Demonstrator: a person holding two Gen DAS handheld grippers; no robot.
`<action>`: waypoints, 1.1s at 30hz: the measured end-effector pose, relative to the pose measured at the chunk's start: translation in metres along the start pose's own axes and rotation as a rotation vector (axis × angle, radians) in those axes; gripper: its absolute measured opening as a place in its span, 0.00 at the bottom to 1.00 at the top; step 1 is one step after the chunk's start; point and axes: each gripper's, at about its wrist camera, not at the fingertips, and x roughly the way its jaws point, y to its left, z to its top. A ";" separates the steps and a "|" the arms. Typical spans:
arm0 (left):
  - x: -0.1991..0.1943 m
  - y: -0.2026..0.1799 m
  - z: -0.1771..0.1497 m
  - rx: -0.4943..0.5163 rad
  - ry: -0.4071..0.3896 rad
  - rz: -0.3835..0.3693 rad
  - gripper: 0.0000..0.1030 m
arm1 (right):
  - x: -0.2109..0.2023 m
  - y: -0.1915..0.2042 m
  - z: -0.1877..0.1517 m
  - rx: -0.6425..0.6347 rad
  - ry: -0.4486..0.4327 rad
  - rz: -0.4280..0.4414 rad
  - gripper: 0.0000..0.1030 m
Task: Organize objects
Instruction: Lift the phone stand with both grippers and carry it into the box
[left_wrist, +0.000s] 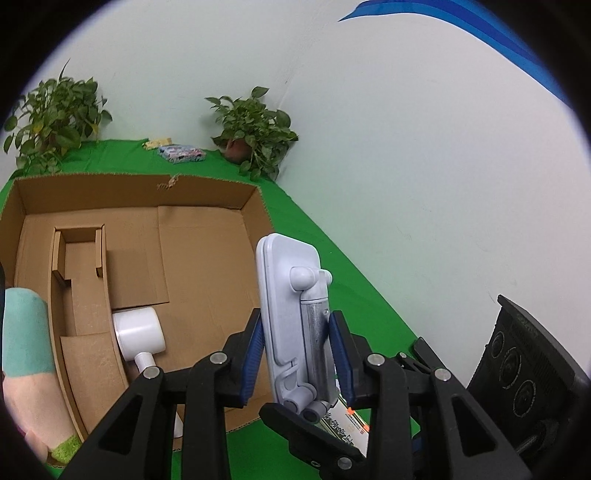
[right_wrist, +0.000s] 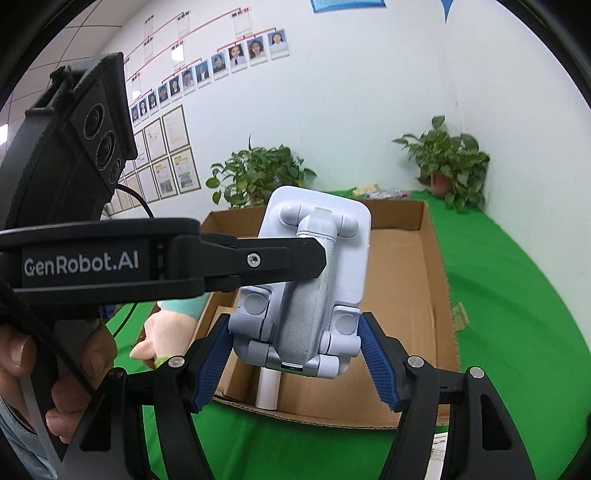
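Note:
A white and silver folding phone stand (left_wrist: 288, 295) hangs in the air over the near right part of an open cardboard box (left_wrist: 147, 229). My left gripper (left_wrist: 297, 332) is shut on it, its blue pads clamping the plate and the silver arm. In the right wrist view the stand (right_wrist: 314, 266) sits between the blue pads of my right gripper (right_wrist: 293, 332), which press on its hinged lower end. A black finger of the left gripper (right_wrist: 258, 258) crosses in from the left onto the stand's arm.
In the box (right_wrist: 406, 295) lies a white cylinder with a short handle (left_wrist: 138, 334). A teal and pink plush toy (left_wrist: 22, 332) leans at its left wall. Green cloth (left_wrist: 332, 266) covers the table. Two potted plants (left_wrist: 255, 129) and a small colourful box (left_wrist: 181, 153) stand by the wall.

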 end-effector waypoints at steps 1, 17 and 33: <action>0.002 0.003 0.000 -0.009 0.005 0.003 0.32 | 0.005 -0.002 0.001 0.000 0.009 0.004 0.63; 0.080 0.067 -0.043 -0.126 0.193 0.096 0.33 | 0.102 -0.035 -0.069 0.131 0.240 0.092 0.63; 0.103 0.095 -0.065 -0.216 0.282 0.172 0.34 | 0.146 -0.038 -0.087 0.132 0.367 0.115 0.62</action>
